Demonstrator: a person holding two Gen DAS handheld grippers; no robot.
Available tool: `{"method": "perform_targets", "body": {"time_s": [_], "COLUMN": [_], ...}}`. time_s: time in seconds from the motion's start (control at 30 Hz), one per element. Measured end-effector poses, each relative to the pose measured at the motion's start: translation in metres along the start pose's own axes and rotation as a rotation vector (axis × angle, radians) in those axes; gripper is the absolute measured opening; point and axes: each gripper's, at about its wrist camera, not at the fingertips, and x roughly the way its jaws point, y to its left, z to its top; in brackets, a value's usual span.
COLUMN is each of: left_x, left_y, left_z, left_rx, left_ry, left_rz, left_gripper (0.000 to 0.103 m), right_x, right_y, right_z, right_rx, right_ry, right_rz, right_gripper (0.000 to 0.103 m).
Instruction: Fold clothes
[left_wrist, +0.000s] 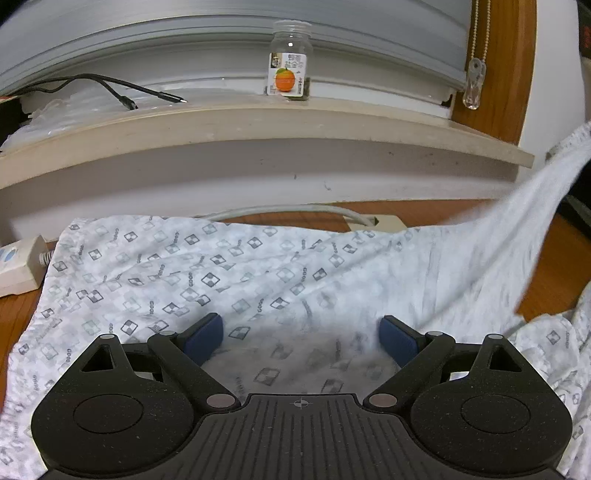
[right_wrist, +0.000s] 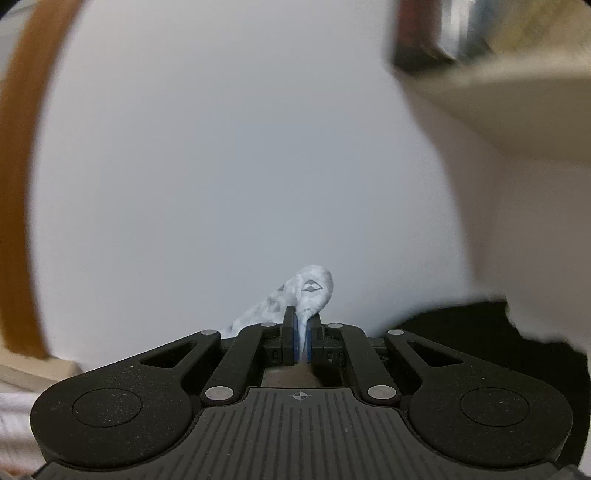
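At the far left of the left wrist view, a beige power strip (left_wrist: 16, 267) lies on the wooden table (left_wrist: 14, 321), touching the edge of the patterned white garment (left_wrist: 192, 266). The garment is spread across the table, covered in small grey diamond prints. Above it on the ledge (left_wrist: 258, 129), a black cable (left_wrist: 122, 88) trails from the left, and a clear jar (left_wrist: 290, 61) with an orange on its label stands upright further right. A bead cord (left_wrist: 476, 55) hangs by the wooden frame. The left gripper (left_wrist: 301, 341) hovers low over the cloth with its blue pads wide apart, nothing between them. To the right, one side of the garment rises off the table in a blurred sheet toward the upper right corner.

In the right wrist view, the right gripper (right_wrist: 303, 338) is clamped on a bunched corner of the garment (right_wrist: 314, 288), which pokes up above the pads. Behind it is a plain white wall (right_wrist: 221, 147), and the surroundings are blurred.
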Motion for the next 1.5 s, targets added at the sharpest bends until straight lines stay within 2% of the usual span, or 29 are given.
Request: {"method": "perform_targets", "body": {"time_s": [0.07, 0.1, 0.13, 0.23, 0.27, 0.33, 0.4, 0.5, 0.57, 0.67, 0.73, 0.83, 0.93, 1.03, 1.07, 1.13, 1.2, 1.33, 1.43, 1.47, 1.5], "left_x": [0.000, 0.001, 0.001, 0.003, 0.003, 0.003, 0.002, -0.001, -0.003, -0.007, -0.012, -0.021, -0.034, -0.048, -0.048, -0.043, -0.031, -0.004, 0.012, 0.015, 0.017], "left_y": [0.000, 0.000, -0.001, -0.004, -0.005, -0.005, -0.004, -0.003, -0.004, -0.011, -0.013, -0.013, 0.005, 0.046, 0.060, 0.086, 0.105, 0.127, 0.129, 0.129, 0.129], "left_z": [0.000, 0.000, 0.000, 0.000, 0.000, 0.000, 0.000, -0.001, -0.003, -0.008, -0.010, -0.012, 0.003, 0.025, 0.030, 0.038, 0.043, 0.051, 0.052, 0.052, 0.052], "left_rx": [0.005, 0.008, 0.011, 0.029, 0.033, 0.034, 0.029, 0.030, 0.039, 0.083, 0.093, 0.094, 0.098, 0.044, 0.035, 0.024, 0.032, 0.038, 0.054, 0.061, 0.067], "left_ry": [0.002, 0.006, 0.009, 0.016, 0.017, 0.018, 0.014, 0.014, 0.018, 0.030, 0.026, 0.011, -0.027, -0.077, -0.085, -0.086, -0.087, -0.046, -0.023, -0.028, -0.033], "left_rz": [-0.002, -0.003, -0.003, 0.007, 0.009, 0.006, -0.007, -0.040, -0.052, -0.042, -0.047, -0.060, -0.019, 0.050, 0.075, 0.121, 0.160, 0.206, 0.207, 0.214, 0.221], "left_gripper": [0.096, 0.099, 0.100, 0.101, 0.101, 0.102, 0.102, 0.103, 0.103, 0.103, 0.103, 0.101, 0.101, 0.099, 0.097, 0.081, 0.072, 0.073, 0.072, 0.070, 0.059], "right_x": [0.012, 0.015, 0.017, 0.012, 0.008, 0.001, -0.011, -0.027, -0.033, -0.030, -0.030, -0.032, -0.034, -0.038, -0.037, -0.034, -0.033, -0.031, -0.031, -0.031, -0.031], "right_y": [-0.013, -0.016, -0.019, -0.021, -0.016, -0.004, 0.018, 0.057, 0.080, 0.093, 0.092, 0.090, 0.085, 0.083, 0.083, 0.082, 0.079, 0.073, 0.072, 0.072, 0.073], "right_z": [-0.027, -0.043, -0.058, -0.085, -0.088, -0.094, -0.101, -0.122, -0.136, -0.150, -0.149, -0.146, -0.147, -0.150, -0.150, -0.150, -0.150, -0.150, -0.150, -0.150, -0.151], "right_rx": [0.001, -0.009, -0.013, -0.008, -0.006, -0.006, -0.008, 0.023, -0.002, -0.064, -0.066, -0.059, -0.044, -0.044, -0.039, -0.020, 0.006, 0.047, 0.057, 0.056, 0.054], "right_ry": [0.112, 0.152, 0.192, 0.269, 0.288, 0.323, 0.326, 0.318, 0.315, 0.322, 0.321, 0.314, 0.285, 0.284, 0.286, 0.289, 0.290, 0.290, 0.289, 0.289, 0.289], "right_rz": [-0.029, -0.049, -0.055, 0.009, 0.055, 0.151, 0.272, 0.473, 0.546, 0.548, 0.542, 0.538, 0.524, 0.505, 0.506, 0.507, 0.508, 0.510, 0.511, 0.511, 0.511], "right_gripper": [0.020, 0.035, 0.043, 0.043, 0.043, 0.053, 0.057, 0.058, 0.058, 0.057, 0.062, 0.062, 0.063, 0.063, 0.063, 0.065, 0.066, 0.070, 0.071, 0.071, 0.071]}}
